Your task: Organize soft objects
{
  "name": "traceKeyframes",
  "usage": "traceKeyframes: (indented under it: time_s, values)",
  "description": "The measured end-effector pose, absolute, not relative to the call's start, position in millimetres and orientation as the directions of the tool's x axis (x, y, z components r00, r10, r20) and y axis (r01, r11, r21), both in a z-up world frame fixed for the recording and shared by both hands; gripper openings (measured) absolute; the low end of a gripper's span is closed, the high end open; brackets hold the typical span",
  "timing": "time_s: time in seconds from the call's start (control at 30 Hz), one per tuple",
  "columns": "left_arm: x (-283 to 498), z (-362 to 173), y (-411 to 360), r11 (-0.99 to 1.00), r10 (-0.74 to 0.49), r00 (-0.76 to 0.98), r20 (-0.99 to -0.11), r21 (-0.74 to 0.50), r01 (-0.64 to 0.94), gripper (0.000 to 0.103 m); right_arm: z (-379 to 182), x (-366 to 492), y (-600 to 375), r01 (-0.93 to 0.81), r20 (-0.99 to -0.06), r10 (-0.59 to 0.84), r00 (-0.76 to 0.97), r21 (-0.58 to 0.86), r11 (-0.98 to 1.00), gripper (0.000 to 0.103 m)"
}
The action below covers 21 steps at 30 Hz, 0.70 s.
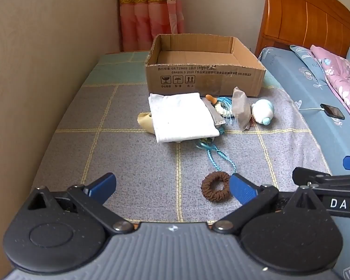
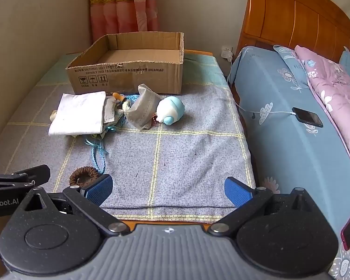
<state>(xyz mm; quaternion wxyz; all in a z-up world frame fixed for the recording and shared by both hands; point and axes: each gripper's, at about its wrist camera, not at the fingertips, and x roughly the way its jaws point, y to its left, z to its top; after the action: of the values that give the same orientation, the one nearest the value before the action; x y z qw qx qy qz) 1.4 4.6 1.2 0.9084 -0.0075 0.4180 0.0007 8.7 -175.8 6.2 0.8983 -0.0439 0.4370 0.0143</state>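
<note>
Both hand-held grippers, left (image 1: 172, 186) and right (image 2: 168, 190), are spread wide and hold nothing. The hair tie (image 1: 215, 189) lies by the left one's lower-right pad; the cloth (image 1: 183, 116), toy (image 1: 263, 112) and box (image 1: 205, 77) lie mid-frame, well beyond. The checked surface (image 1: 128, 163) stands between wall and bed (image 2: 291, 116).

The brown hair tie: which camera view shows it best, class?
The left wrist view: the whole brown hair tie shows as a ring. In the right wrist view, the right gripper's finger hides part of it.
</note>
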Motion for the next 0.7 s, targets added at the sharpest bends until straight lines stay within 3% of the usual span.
traceKeyframes:
  time_s: [0.7]
  values:
    - [0.9,3.9,0.7,1.000,0.007,0.654,-0.756,0.001,-0.010,0.103,11.0,5.2,-181.8,-0.068,-0.778,-0.006,0.628,-0.062,0.996,0.103]
